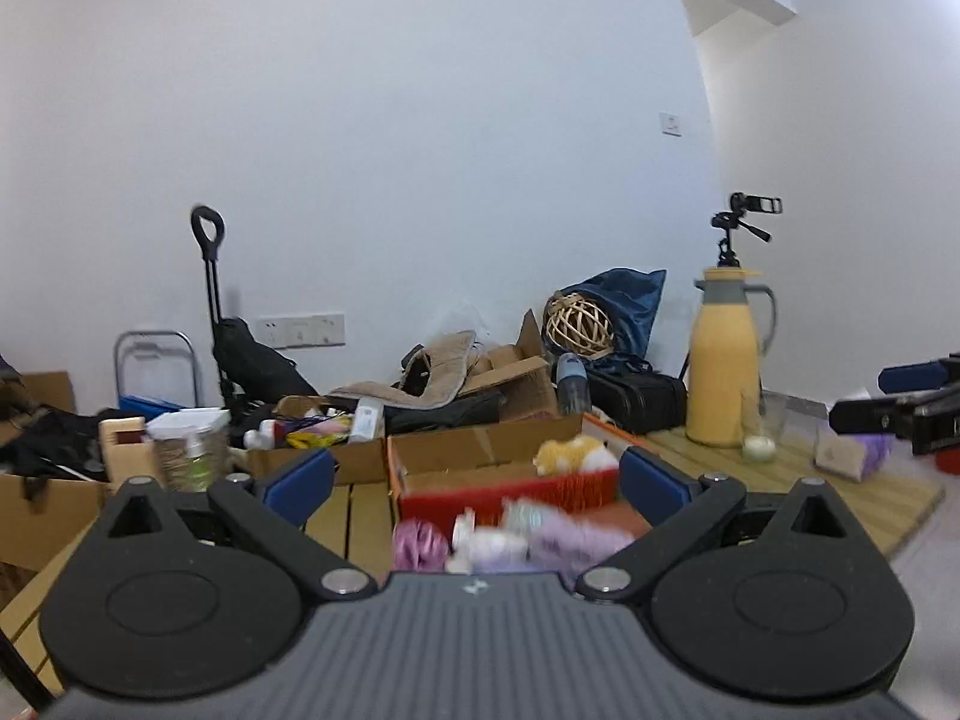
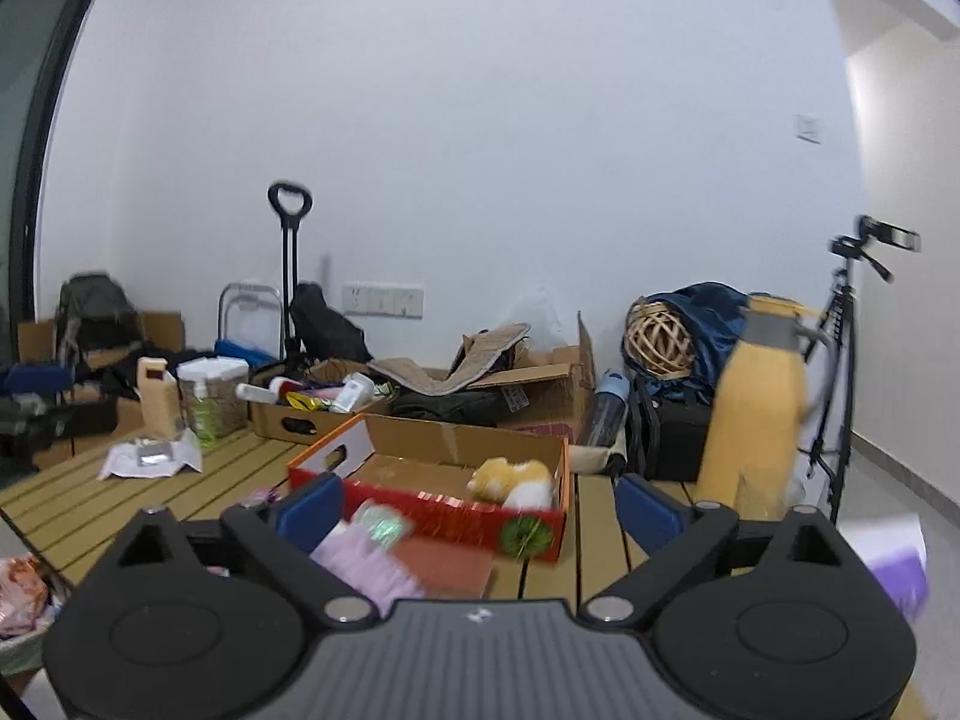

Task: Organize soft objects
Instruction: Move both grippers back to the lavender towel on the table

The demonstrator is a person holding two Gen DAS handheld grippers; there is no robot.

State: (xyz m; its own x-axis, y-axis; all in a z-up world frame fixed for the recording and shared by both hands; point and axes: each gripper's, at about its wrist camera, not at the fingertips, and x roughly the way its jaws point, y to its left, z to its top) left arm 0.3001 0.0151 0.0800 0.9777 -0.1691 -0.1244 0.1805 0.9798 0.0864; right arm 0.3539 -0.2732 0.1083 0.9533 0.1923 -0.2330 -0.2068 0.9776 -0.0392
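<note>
Wooden slat table [image 2: 150,498] carries everything. Red-fronted cardboard box [image 2: 456,513] sits mid-table with an orange-and-white plush toy [image 2: 513,480] lying inside at its right end; the left wrist view shows the same plush [image 1: 576,455] behind the red front wall. More soft things lie on the table in front of the box, blurred: a lilac knitted piece [image 2: 366,564] with a pale green bit on top, and a reddish flat pad [image 2: 444,564] beside it. Left wrist view adds a pink bundle [image 1: 417,543] and a whitish lump [image 1: 492,543] that the right wrist view hides behind its own fingers.

Left gripper [image 1: 477,483] is spread wide, blue pads apart, nothing pinched; the soft pile shows between the fingers but untouched. Right gripper [image 2: 480,507] is likewise spread, nothing between the pads. Right gripper [image 1: 888,414] also shows at the right edge of the left view, over a purple packet [image 1: 852,453].

Only the right wrist view shows a crumpled white wrapper [image 2: 150,456] on the table's left part and a dark door frame [image 2: 42,120] at far left. Yellow thermos jug [image 1: 723,360] stands on the table's right side, with a small clear glass [image 1: 759,429] in front, seen only from the left. Wicker ball [image 2: 660,339], tripod with camera [image 2: 852,324] and cluttered boxes line the white wall.
</note>
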